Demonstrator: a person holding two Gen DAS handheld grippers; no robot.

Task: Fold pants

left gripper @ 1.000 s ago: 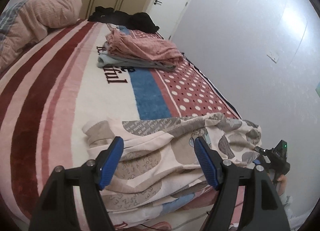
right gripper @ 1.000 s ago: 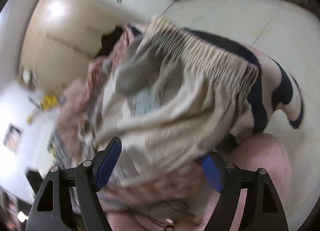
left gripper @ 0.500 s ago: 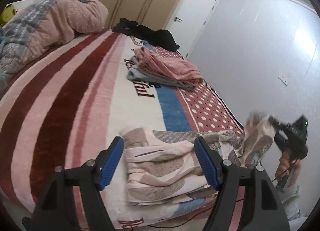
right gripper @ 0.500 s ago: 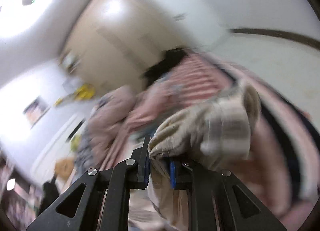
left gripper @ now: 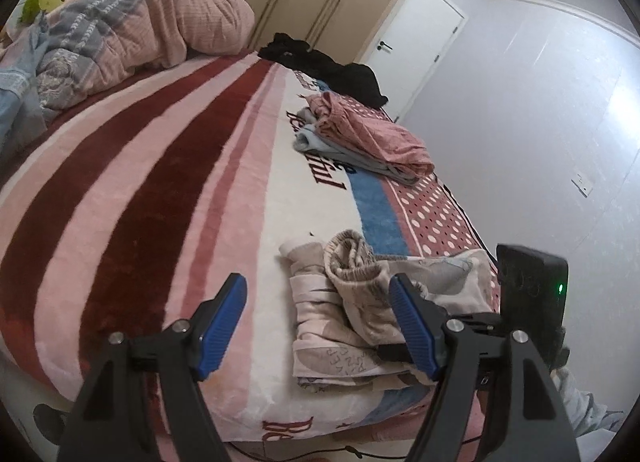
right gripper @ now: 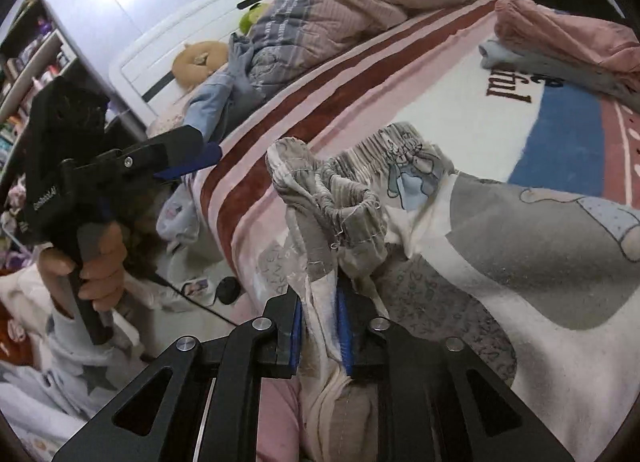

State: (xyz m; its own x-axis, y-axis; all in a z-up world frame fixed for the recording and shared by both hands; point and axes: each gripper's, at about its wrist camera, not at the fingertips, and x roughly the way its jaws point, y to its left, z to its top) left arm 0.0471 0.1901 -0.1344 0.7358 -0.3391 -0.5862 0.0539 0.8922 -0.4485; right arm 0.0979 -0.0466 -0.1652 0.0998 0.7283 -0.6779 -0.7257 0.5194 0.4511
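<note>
Blue pads of the right gripper (right gripper: 320, 332) are clenched on the pants' (left gripper: 360, 314) cuff end, now carried over onto the waistband (half a second ago it hung mid-air). The left gripper (left gripper: 316, 322) hovers spread, empty. Fold nearly laid on the bed (left gripper: 160, 190).

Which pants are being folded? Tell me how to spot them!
Find the big striped blanket on the bed. At its near edge lie the cream pants with grey patches and cartoon prints, pinched by the right hand-held gripper. The other pile, the pink clothes, sits farther back.
</note>
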